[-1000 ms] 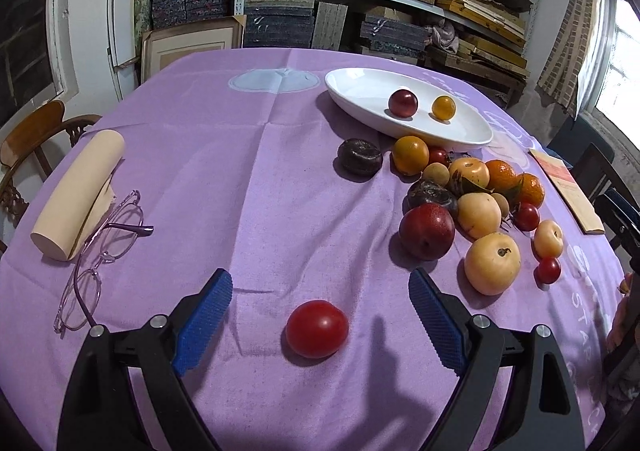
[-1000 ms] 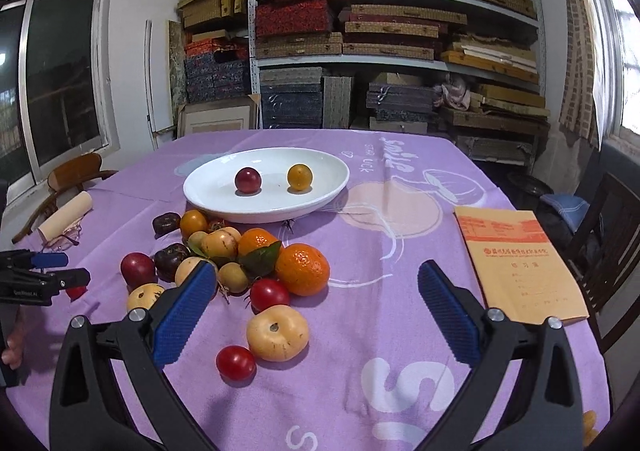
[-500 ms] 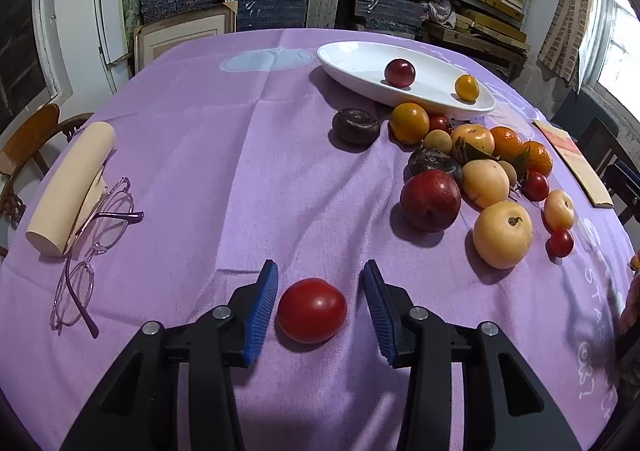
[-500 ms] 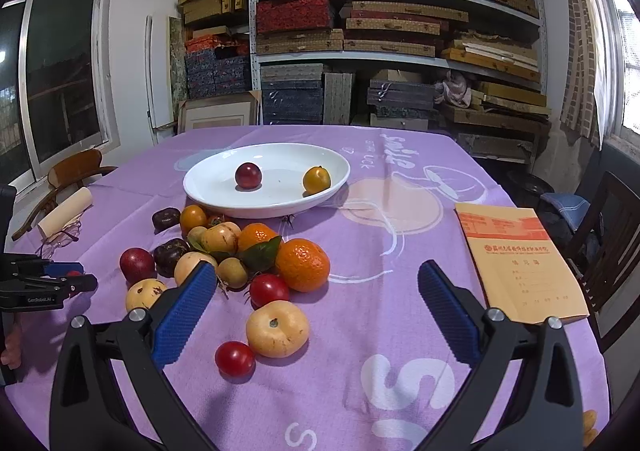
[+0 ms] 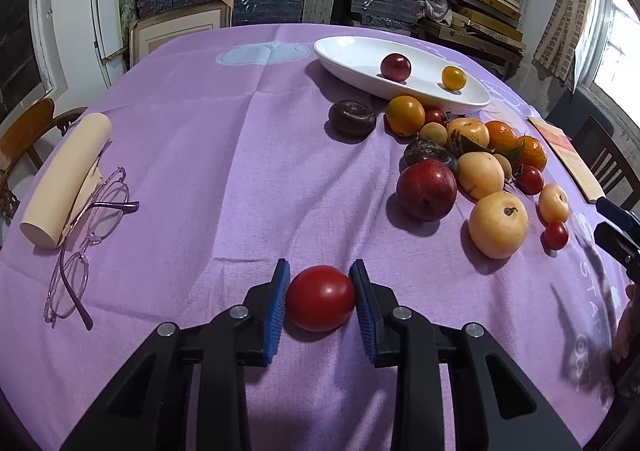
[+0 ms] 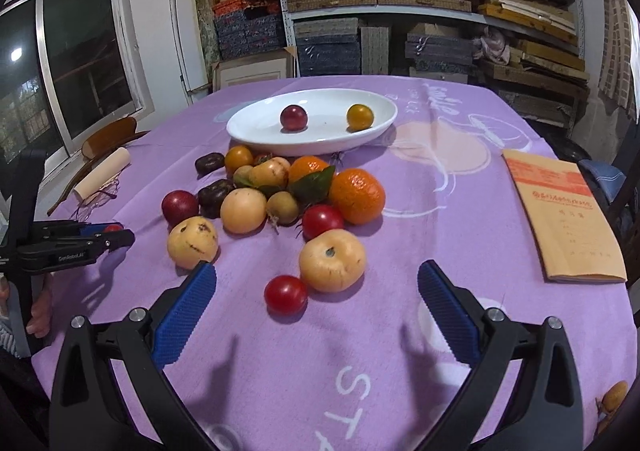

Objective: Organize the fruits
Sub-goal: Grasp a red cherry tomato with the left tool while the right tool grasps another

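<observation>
Left gripper (image 5: pixel 320 291) pinches red tomato (image 5: pixel 320 298) between its just-closed blue pads (both touching). Right gripper (image 6: pixel 316 301) stands spread wide, small red tomato (image 6: pixel 285 294) between its fingers.

Far left of the left tool, folded eyeglasses (image 5: pixel 86 229) lie on the purple cloth (image 5: pixel 224 155) covering the counter, touching a cream paper roll (image 5: pixel 66 181). Right of the right tool lies a tan envelope (image 6: pixel 562 215). Beyond both, shelves (image 6: pixel 424 7) hold stacked boxes; a wooden chair (image 5: pixel 28 135) stands leftward.
</observation>
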### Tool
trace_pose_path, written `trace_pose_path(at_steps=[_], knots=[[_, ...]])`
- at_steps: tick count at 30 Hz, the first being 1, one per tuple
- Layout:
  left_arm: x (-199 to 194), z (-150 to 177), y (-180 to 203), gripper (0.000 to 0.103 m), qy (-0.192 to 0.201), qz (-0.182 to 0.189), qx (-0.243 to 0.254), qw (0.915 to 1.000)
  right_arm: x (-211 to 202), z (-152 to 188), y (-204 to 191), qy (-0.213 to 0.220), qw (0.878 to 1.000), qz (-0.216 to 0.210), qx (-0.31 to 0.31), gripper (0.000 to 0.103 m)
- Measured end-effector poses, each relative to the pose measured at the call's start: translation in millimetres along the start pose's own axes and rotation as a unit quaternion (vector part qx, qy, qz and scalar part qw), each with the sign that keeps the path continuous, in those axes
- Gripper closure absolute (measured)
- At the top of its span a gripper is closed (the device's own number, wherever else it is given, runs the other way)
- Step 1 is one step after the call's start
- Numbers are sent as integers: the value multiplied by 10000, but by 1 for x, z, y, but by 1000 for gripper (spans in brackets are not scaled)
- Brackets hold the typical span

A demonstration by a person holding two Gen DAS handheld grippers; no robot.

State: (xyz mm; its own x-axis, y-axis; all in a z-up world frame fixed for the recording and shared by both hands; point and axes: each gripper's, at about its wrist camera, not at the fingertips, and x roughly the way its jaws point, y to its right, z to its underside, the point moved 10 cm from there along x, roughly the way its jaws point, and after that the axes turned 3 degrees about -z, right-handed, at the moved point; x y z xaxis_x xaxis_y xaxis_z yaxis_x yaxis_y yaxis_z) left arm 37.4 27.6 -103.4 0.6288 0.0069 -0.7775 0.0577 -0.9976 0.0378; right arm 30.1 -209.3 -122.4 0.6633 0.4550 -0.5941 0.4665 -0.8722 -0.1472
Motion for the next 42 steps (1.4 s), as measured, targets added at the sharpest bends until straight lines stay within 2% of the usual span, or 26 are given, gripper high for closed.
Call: trace_pose_path(at_steps=[4,9,12,13,14,16,22,24,26,29,38,42], knots=[[-4,-1,-1,71,83,44,-51,9999,1,12,-8,-216,9997,-1,-73,4],[-14,-4,-1,71,365,-73,13,9993,6,15,-18,-373,9991,35,-208,4],[-17,-5,0,71,426,-84,10,9991,14,16,-21,-535,9982,38,-259,7],[-18,-6,0,71,444,-80,-1,9990,18,17,-22,-613,9978,20,-259,16],[-18,-6,0,71,463,-73,-22,9989,23,19,-23,-718,9972,-24,-230,29],[-20,-8,-2,71,500,-46,-70,9987,31,21,-21,-876,9960,-169,-29,39],[-22,-9,-1,71,549,9,-41,9985,38,19,-14,-957,9951,-164,211,40],[-22,-9,0,71,554,3,-20,9985,39,18,-14,-967,9950,-168,206,48],[-21,-9,0,71,539,10,-28,9985,39,19,-15,-971,9949,-188,189,64],[-21,-7,2,71,508,13,-35,9987,40,19,-17,-995,9948,-186,129,75],[-18,-5,3,71,420,43,-25,9991,31,15,-24,-816,9963,-274,10,76],[-18,-10,7,71,398,37,54,9992,19,-1,-26,-610,9976,-313,-12,76]])
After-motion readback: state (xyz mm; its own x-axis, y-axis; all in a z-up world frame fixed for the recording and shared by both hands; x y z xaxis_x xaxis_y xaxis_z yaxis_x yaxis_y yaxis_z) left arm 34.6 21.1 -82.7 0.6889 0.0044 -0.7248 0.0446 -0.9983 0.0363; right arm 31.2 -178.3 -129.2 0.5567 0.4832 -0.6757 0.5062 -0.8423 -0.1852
